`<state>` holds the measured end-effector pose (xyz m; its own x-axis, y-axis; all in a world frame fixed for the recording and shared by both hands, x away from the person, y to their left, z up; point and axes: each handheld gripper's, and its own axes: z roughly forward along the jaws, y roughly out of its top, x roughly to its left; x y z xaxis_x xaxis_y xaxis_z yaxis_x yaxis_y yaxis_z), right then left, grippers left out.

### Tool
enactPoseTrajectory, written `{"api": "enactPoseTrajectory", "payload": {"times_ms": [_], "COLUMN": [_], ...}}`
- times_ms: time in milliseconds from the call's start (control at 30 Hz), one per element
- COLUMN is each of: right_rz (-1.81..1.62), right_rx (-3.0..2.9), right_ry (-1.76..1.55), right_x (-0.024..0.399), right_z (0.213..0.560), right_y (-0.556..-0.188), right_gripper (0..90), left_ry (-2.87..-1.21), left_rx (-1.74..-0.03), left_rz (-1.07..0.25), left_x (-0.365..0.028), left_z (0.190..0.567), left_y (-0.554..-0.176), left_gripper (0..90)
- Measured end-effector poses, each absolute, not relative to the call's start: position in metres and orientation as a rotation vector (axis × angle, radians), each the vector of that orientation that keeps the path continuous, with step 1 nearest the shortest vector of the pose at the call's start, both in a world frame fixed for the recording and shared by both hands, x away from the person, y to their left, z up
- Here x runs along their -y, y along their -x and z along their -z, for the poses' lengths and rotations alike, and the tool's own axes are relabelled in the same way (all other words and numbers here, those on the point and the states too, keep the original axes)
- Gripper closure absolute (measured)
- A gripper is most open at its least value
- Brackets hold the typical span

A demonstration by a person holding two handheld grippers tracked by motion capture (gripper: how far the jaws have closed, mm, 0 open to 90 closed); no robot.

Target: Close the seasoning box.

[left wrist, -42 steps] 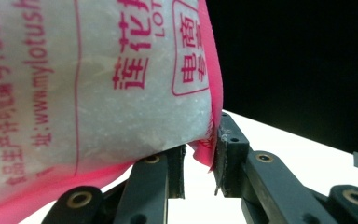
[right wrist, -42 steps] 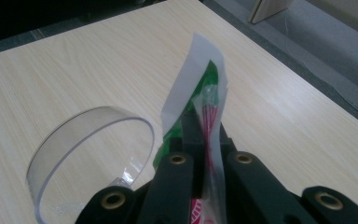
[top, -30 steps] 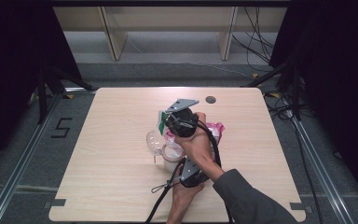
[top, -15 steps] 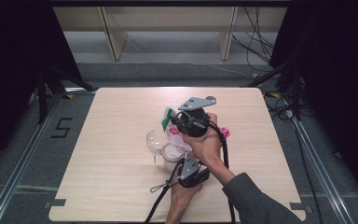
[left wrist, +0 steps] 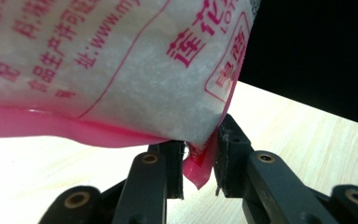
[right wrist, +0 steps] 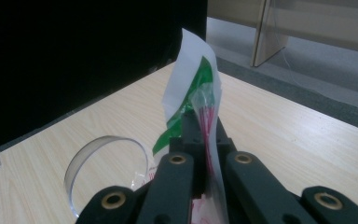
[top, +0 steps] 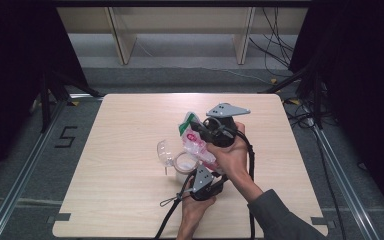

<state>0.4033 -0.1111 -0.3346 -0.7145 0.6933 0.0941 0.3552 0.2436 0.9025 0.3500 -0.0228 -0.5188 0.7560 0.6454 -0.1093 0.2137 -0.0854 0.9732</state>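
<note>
A clear plastic bag (top: 196,145) with pink print, a pink bottom seam and a green-and-white top hangs over the wooden table (top: 120,195). My right gripper (top: 196,126) is shut on the bag's top edge, and in the right gripper view its jaws (right wrist: 205,126) pinch the folded plastic (right wrist: 193,88). My left gripper (top: 206,172) sits lower, near the table. In the left gripper view its jaws (left wrist: 199,163) close on the bag's pink bottom corner, and the white grainy filling of the bag (left wrist: 121,70) bulges above them.
A clear cup (top: 166,150) lies on its side left of the bag, its rim (right wrist: 107,168) low in the right gripper view. A tape roll (top: 185,161) lies beside it. Cables trail toward the table's front edge. Rails and a shelf frame surround the table.
My right gripper has carried the bag's top to the right and slightly up, stretching the bag. The left gripper has stayed where it was.
</note>
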Motion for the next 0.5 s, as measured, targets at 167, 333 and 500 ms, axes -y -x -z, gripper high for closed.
{"api": "enactPoseTrajectory", "payload": {"times_ms": [167, 333, 500], "right_rz": [-1.530, -1.566, -1.618], "right_rx": [-2.172, -2.151, -2.135], "right_ry": [-0.973, -0.981, -0.979], "right_x": [0.118, 0.126, 0.137], "right_z": [0.332, 0.332, 0.336], "right_y": [-0.401, -0.396, -0.397], "right_gripper": [90.0, 90.0, 90.0], "left_ry": [-1.641, -1.660, -1.692], "left_rx": [-0.707, -0.722, -0.725], "left_rz": [-0.419, -0.414, -0.433], "left_x": [0.020, 0.018, 0.019], "left_z": [0.517, 0.517, 0.516], "left_y": [-0.348, -0.348, -0.347], "left_gripper": [73.7, 72.4, 71.6]}}
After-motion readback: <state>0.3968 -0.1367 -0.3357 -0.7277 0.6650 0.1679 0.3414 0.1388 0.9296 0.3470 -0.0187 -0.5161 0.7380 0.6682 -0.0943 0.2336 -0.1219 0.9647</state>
